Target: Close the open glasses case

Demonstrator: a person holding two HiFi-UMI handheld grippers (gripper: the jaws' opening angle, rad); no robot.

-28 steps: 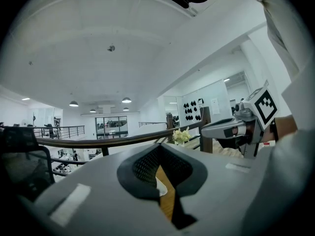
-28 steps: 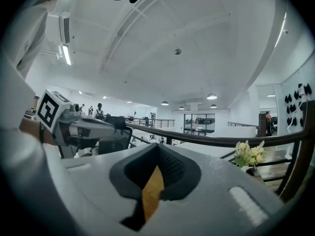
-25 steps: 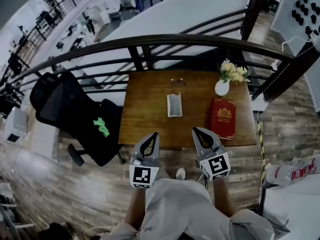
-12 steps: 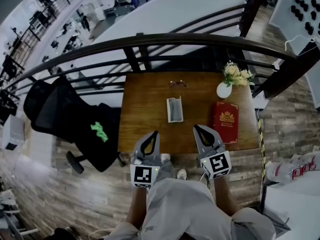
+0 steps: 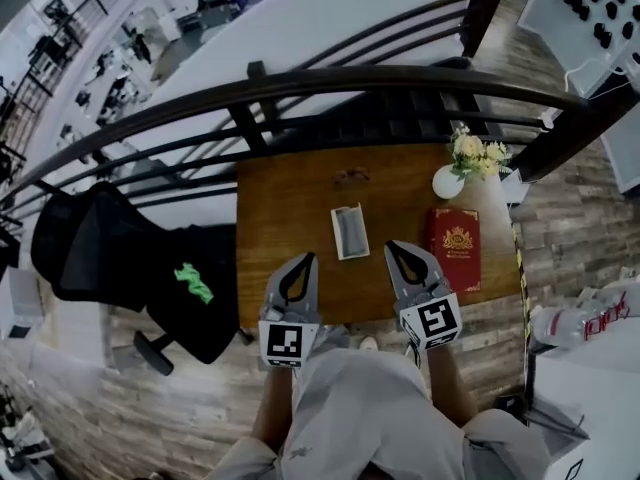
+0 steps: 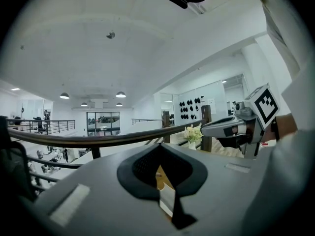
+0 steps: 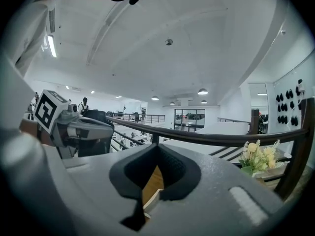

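An open grey glasses case [image 5: 350, 232] lies flat in the middle of the wooden table [image 5: 275, 208]. A pair of glasses [image 5: 350, 177] rests beyond it near the far edge. My left gripper [image 5: 307, 258] hovers over the table's front edge, just left of and nearer than the case, jaws shut and empty. My right gripper [image 5: 392, 248] is level with it on the case's right, also shut with nothing held. In each gripper view only a sliver of table wood shows through the jaw opening; the case cannot be made out there.
A red book [image 5: 456, 248] lies at the table's right, with a white vase of flowers [image 5: 447, 180] behind it. A dark curved railing [image 5: 300, 83] runs past the far side. A black office chair [image 5: 130, 258] stands to the left on the wood floor.
The view has shifted closer to the table. Both grippers have come forward from short of the front edge to over it, either side of the case. Their jaws stay shut.
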